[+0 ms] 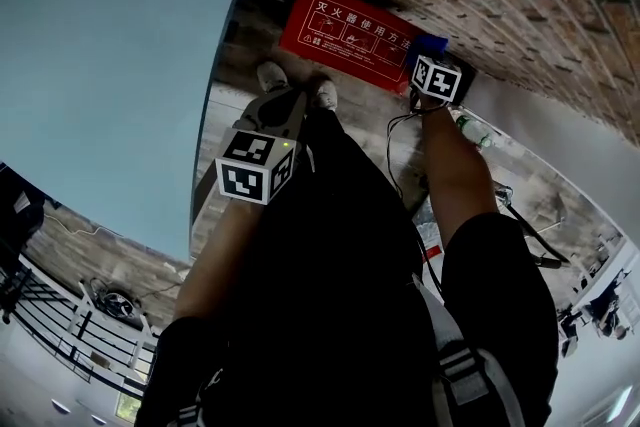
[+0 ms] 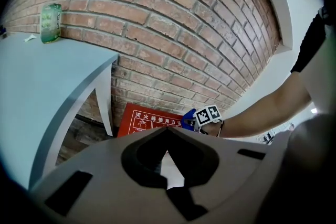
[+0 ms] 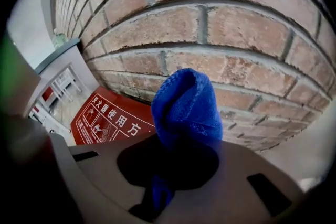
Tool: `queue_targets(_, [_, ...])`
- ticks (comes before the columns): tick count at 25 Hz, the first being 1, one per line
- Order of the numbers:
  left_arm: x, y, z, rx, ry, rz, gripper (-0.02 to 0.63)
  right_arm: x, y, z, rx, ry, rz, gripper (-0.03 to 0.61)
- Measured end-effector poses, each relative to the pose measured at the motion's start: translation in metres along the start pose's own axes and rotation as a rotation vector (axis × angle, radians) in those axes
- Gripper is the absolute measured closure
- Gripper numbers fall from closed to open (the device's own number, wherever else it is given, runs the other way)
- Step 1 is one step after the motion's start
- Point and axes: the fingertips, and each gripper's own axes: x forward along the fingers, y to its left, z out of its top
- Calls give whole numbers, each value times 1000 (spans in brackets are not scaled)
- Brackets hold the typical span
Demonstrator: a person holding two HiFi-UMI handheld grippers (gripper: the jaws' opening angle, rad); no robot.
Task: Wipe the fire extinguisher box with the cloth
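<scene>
Cloth [image 3: 186,107] pinched, near edge of red box [image 3: 105,118]

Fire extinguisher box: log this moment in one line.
right gripper shut on blue cloth | left gripper shut, empty | red box contact unclear

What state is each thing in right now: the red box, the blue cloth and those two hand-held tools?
red box, closed, at the foot of the brick wall.
blue cloth, bunched up, pinched in the right tool.
right tool, shut on the cloth, near the box's right end.
left tool, shut, empty, held back from the box.
</scene>
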Motion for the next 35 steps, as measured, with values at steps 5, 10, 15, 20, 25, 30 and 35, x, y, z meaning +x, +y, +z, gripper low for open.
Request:
queue_targets(5, [1, 1, 5, 0, 1, -1, 620, -5, 6, -14, 142, -19, -11, 535])
queue_targets(10, [-7, 13, 12, -5, -13, 26, 620, 4, 29, -9, 168, -13, 50, 535])
queue_targets(15, [-20, 35, 7, -33, -4, 64, 620, 18, 68, 3, 57, -8, 96, 535])
queue_targets(20, [-28, 49, 10, -46, -7, 84, 620, 31, 125, 20, -12, -13, 188, 535])
queue_targets(25, [-36, 72, 9, -92, -18, 121, 620, 50, 169, 34, -82, -24, 229, 535])
queue_targets(30, [-48, 90, 0, -129, -17, 164, 620, 64, 222, 52, -164, -38, 313, 535])
queue_targets(35, [-64, 101, -10, -173, -26, 206, 620, 76, 283, 65, -206, -39, 403, 535])
